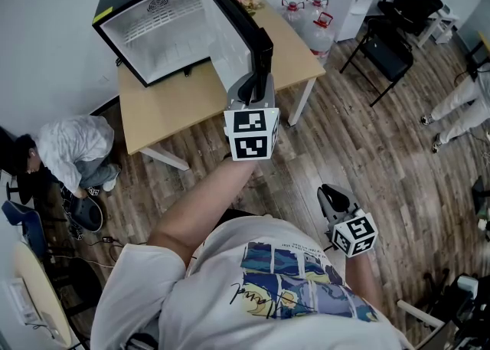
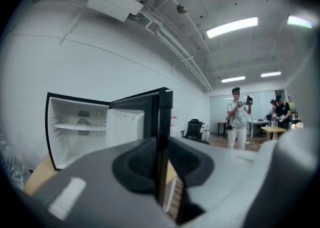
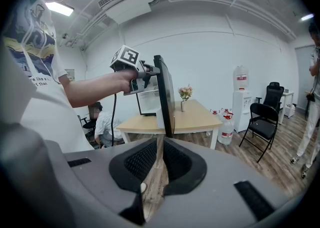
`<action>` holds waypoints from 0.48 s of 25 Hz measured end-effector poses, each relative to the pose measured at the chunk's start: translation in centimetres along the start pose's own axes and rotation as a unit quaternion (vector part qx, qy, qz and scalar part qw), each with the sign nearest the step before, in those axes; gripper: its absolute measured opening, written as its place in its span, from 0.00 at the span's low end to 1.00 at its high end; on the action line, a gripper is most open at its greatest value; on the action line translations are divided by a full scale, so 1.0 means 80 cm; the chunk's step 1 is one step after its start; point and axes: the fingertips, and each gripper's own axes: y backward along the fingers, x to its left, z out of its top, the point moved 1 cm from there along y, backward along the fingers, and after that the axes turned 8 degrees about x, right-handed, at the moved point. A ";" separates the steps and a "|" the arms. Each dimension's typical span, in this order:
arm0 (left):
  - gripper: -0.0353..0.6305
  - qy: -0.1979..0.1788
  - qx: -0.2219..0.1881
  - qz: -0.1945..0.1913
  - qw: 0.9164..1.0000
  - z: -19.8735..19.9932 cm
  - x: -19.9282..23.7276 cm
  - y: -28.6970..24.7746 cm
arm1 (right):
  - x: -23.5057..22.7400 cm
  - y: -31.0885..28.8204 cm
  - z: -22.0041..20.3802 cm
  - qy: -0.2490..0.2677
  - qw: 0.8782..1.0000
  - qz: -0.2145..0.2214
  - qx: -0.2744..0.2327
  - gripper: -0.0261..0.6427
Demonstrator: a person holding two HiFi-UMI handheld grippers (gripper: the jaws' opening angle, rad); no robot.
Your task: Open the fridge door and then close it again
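Wood-plank floor (image 1: 367, 149); a light table (image 1: 180, 107) was set against the wall, with the small fridge (image 1: 164, 31) on it and the fridge door (image 1: 239, 34) wide open. The left arm was stretched forward, the left gripper (image 1: 255, 84) clamped on the door's free edge. The right gripper (image 1: 334, 201) was held low beside the body, its jaws together on nothing. A crouched person (image 1: 76, 145) was noted left of the table, with water bottles (image 1: 315, 31) and a folding chair (image 1: 387, 50) to its right. Open floor was seen before the door.

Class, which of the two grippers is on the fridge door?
The left gripper, up at the open fridge door and closed on its edge. The right gripper hangs low beside the person, holding nothing.
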 end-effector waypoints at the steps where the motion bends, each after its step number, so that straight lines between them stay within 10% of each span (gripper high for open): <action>1: 0.18 0.000 0.000 0.000 1.000 0.000 0.000 0.000 | 0.000 0.000 0.000 0.000 1.000 0.000 0.000 0.10; 12: 0.18 0.000 0.000 -0.001 1.000 0.000 0.001 0.000 | 0.001 0.000 -0.001 0.000 1.000 -0.001 0.001 0.10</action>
